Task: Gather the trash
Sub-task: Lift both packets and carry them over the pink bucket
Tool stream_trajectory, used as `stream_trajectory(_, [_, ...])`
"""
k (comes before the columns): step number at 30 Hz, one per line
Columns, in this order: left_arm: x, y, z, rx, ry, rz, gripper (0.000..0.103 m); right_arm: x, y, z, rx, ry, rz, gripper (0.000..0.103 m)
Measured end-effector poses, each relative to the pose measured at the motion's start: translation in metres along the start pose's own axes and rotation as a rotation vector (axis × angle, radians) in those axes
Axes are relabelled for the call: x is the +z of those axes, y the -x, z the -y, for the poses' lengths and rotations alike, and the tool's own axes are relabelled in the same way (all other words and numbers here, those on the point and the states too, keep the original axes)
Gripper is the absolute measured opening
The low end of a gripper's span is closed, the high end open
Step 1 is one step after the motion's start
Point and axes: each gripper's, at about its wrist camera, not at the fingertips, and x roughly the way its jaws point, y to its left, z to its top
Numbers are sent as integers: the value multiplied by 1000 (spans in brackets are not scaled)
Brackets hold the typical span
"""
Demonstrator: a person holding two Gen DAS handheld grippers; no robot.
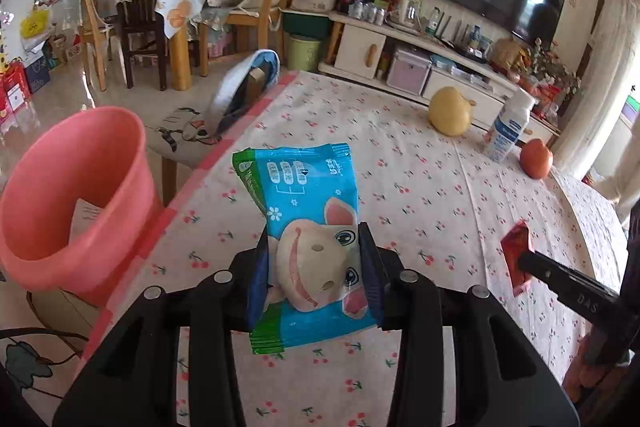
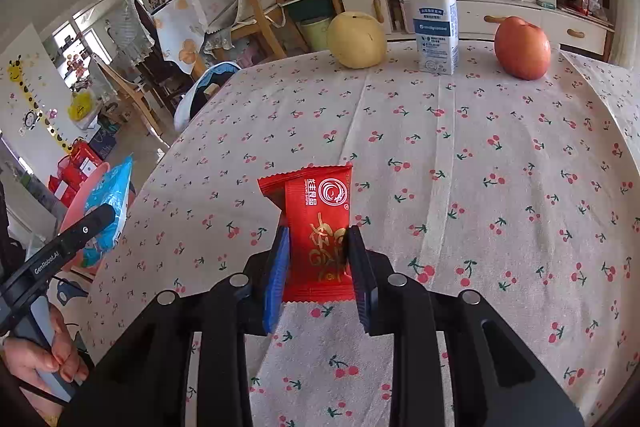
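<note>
Currently, left wrist view: the left gripper (image 1: pixel 316 267) is clenched on a blue-and-green plastic snack wrapper printed with a cartoon pig (image 1: pixel 306 227). Both blue-padded fingers (image 1: pixel 256 281) press its lower half from either side; the upper half stands up past the fingertips, and the green crimped bottom edge hangs below them. Wrapper is held above the cherry-print tablecloth (image 1: pixel 420 187). A pink plastic bucket (image 1: pixel 76 195) stands off the table's left edge, with paper inside. At far right, the right gripper (image 1: pixel 524 261) grips a small red foil packet (image 1: pixel 516 251).

Right wrist view: the right gripper (image 2: pixel 318 263) is clamped on the red foil packet with gold lettering (image 2: pixel 316 227), lower half between the fingers (image 2: pixel 362 275), top edge projecting forward beyond the tips, above the cloth. At the table's far edge: a yellow pear (image 2: pixel 356 39), a white milk bottle (image 2: pixel 434 19), an orange-red apple (image 2: pixel 522 47).
</note>
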Motion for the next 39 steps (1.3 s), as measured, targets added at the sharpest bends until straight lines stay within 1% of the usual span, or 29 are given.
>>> stream_trajectory(3, [3, 4, -9, 24, 17, 25, 42, -2, 1, -6, 20, -6, -1, 31])
stream_trajectory(11, [18, 14, -36, 61, 82, 70, 42, -4, 1, -33, 24, 30, 6, 31])
stream_trajectory(17, [26, 21, -60, 85, 144, 86, 42, -7, -1, -62, 41, 66, 4, 31])
stream_trajectory(25, [37, 33, -95, 131, 211, 127, 42, -4, -6, -107, 91, 104, 4, 31])
stream_trajectory(30, [43, 38, -120, 159, 266, 143, 42, 3, -13, -144, 139, 133, 4, 31])
stream_trajectory(36, [49, 41, -156, 189, 354, 147, 42, 17, -26, -210, 209, 202, 4, 31])
stream_trajectory(39, [50, 44, -180, 204, 414, 152, 42, 25, -33, -245, 246, 242, 3, 31])
